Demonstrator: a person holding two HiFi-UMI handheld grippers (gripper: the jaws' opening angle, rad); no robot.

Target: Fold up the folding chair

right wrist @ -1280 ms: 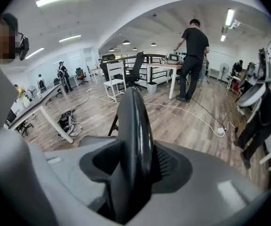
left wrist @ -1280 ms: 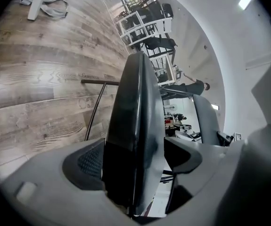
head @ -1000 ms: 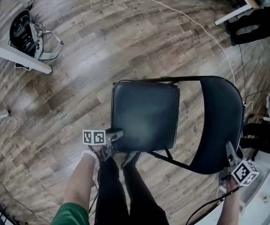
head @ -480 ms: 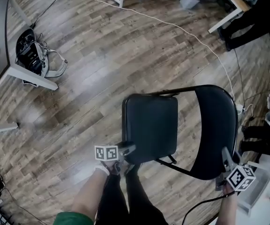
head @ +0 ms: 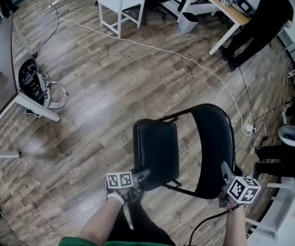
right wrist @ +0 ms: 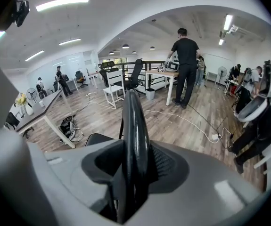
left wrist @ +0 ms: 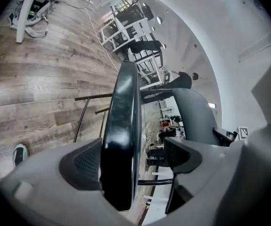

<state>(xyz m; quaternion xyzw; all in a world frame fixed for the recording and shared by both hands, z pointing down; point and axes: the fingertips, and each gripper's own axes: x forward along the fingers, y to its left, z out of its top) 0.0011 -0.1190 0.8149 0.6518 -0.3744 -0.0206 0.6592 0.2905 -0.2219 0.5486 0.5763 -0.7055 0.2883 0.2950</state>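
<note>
Left tool (left wrist: 134,157): jaws spread, with the edge of the seat (left wrist: 121,126) standing edge-on between them. The seat lies against one pad and the other pad stands clear of it, so this is a hook-and-carry hold, not a pinch. Right tool (right wrist: 134,166): jaws have just been closing and now pinch the edge of the backrest (right wrist: 134,121) from both sides. The folding chair (head: 188,152) stands just ahead of both tools on the wood floor (head: 85,111). Its seat looks tipped up toward the backrest, with a gap left between the two. Step in hand, as I judge it: close that gap. Hold the right tool firm as the anchor. Carry the seat edge with the left tool in an arc about the hinge, toward the right tool. A straight pull up may let the edge slide off its single pad. Watch the frame tube (head: 180,190) below the tools, so that nothing binds or skids as the chair flattens.
</note>
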